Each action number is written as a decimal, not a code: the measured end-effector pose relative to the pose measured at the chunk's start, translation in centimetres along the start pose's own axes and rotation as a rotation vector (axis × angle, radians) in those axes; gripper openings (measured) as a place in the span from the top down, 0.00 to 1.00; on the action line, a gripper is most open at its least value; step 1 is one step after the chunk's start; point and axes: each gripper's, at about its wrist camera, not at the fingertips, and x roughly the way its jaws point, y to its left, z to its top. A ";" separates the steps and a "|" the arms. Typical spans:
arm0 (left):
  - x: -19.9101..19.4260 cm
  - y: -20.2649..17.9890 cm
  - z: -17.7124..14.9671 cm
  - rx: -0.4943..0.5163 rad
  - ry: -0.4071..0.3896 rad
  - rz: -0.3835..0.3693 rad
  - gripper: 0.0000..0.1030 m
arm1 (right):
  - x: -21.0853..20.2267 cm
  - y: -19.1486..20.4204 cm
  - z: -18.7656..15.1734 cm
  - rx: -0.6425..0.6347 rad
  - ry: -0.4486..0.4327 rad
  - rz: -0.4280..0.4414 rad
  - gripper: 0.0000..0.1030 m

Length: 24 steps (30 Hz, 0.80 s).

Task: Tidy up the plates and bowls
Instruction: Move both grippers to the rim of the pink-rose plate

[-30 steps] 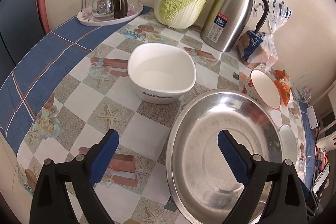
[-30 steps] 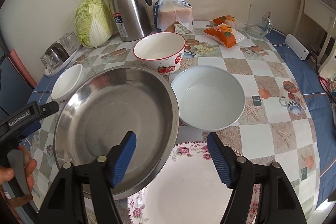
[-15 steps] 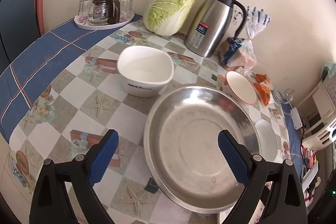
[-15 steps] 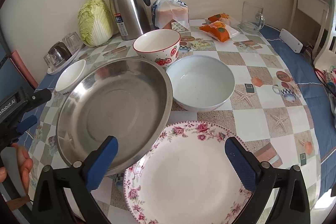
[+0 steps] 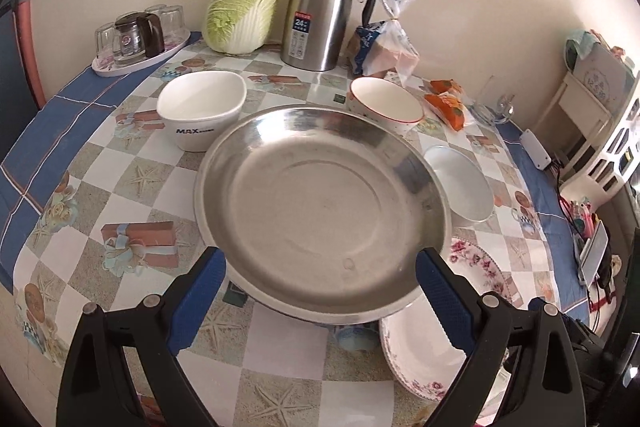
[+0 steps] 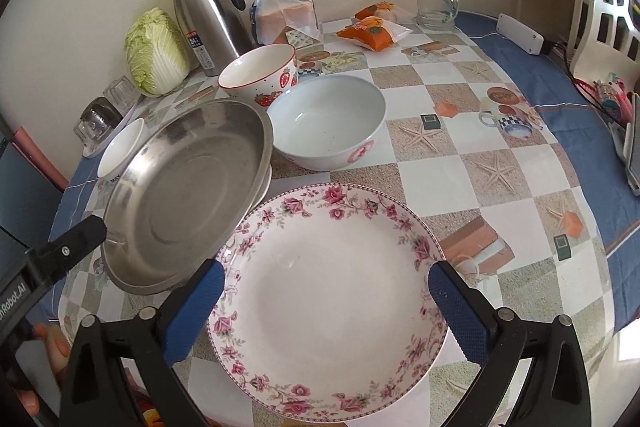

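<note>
We note the steel basin (image 6: 188, 195) overlapping the floral plate (image 6: 328, 307); right gripper (image 6: 326, 303) fingers just opened wide, empty; left gripper (image 5: 320, 303) likewise wide

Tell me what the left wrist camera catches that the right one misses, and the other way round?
Only the left view shows the whole tray with its dark pot and the MAX lettering on the white bowl. Only the right view shows the whole floral plate, the strawberries on the red-rimmed bowl, and the glass mug clearly. Both show the steel pan, cabbage, flask, bread bag and pale bowl.
</note>
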 end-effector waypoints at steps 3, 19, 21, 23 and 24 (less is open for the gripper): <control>-0.1 -1.1 -0.4 0.026 0.012 -0.011 0.07 | -0.2 -0.7 -0.1 0.011 0.001 -0.006 0.00; 2.1 -5.5 -3.2 0.129 0.154 -0.050 0.07 | 1.1 -5.4 0.0 0.151 0.086 -0.006 0.00; 2.5 -5.6 -3.4 0.114 0.172 -0.058 0.06 | 1.3 -5.9 0.0 0.163 0.099 -0.004 0.00; 2.9 -5.7 -3.6 0.103 0.184 -0.061 0.03 | 1.6 -6.3 0.0 0.169 0.109 0.001 0.00; 3.0 -5.8 -3.7 0.102 0.189 -0.057 0.03 | 1.6 -6.4 0.0 0.170 0.110 0.005 0.00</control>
